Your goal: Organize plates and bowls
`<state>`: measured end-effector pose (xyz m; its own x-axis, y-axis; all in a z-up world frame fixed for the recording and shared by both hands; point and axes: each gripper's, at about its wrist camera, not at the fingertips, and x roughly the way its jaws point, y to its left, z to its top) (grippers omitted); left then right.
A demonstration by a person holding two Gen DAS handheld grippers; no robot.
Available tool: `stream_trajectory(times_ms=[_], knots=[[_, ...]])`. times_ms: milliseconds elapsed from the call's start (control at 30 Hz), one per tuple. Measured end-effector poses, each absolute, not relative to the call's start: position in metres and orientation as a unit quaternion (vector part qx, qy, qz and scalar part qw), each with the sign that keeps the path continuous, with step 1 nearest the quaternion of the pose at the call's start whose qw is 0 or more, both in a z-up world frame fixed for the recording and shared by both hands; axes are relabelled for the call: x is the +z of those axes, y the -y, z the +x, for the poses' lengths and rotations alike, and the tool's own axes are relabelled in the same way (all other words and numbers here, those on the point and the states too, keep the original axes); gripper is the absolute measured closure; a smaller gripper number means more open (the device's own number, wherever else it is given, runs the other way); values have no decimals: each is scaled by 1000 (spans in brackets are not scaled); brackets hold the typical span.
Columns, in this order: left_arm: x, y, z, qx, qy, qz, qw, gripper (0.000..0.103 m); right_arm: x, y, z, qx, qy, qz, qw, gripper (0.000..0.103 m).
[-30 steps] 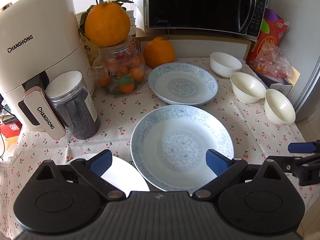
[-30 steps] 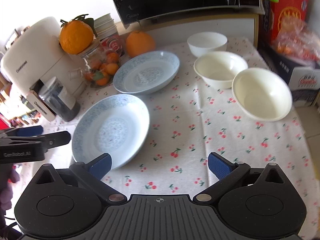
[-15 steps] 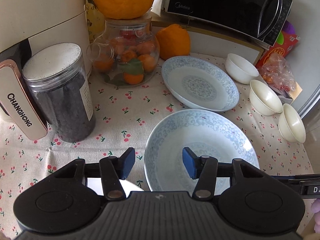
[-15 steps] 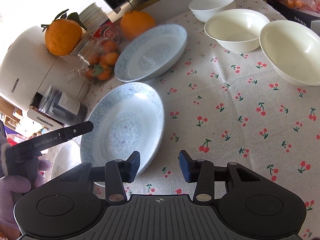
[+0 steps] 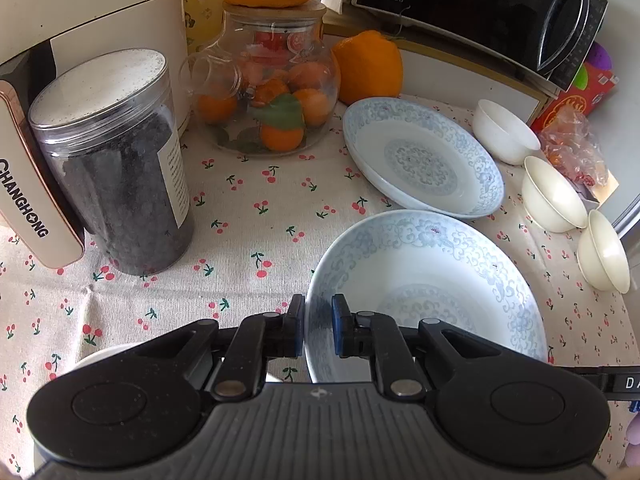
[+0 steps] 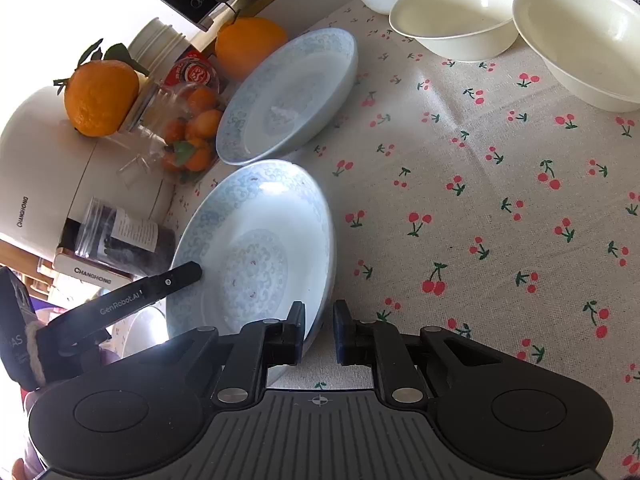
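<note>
At nine o'clock on the near plate (image 5: 420, 280), the left gripper (image 5: 318, 328) is closing its jaws on the rim; at three o'clock the right gripper (image 6: 319, 332) is pinching the opposite rim, nearly shut. The plate is resting on the cherry-print tablecloth (image 6: 480, 200).

**Two wrist cameras, one shared plate**

The left wrist view looks steeply down from close above the near blue plate (image 5: 424, 280), at its left rim, facing the far microwave (image 5: 480, 4). The right wrist view, rolled, looks down from close at that plate's right rim. Both share the far blue plate (image 6: 288, 96), three bowls and cherry tablecloth (image 6: 460, 200).
</note>
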<state>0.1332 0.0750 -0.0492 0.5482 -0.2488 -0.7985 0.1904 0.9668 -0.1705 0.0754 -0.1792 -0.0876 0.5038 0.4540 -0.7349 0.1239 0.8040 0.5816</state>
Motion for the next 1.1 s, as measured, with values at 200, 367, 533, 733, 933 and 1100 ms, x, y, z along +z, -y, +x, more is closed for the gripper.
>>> stream_trajectory(times_ms=[200,367,533,733,933,1100], knots=[[-47,-72,130,-134,-460,-30,877,93,-82,178,75,80,-483,281,826,91],[-42,-57,122,-158,-456,-14,876,95,-77,193,72,60,-482,281,827,91],[-42,-42,112,-181,-458,-3,870,95,-72,211,68,40,-477,279,832,91],[-43,-26,102,-202,-463,17,863,93,-65,226,63,25,-471,272,839,91],[-46,-16,95,-218,-474,31,852,92,-67,232,61,10,-475,256,842,91],[-50,-12,92,-225,-491,40,841,92,-71,232,62,-1,-484,243,840,91]])
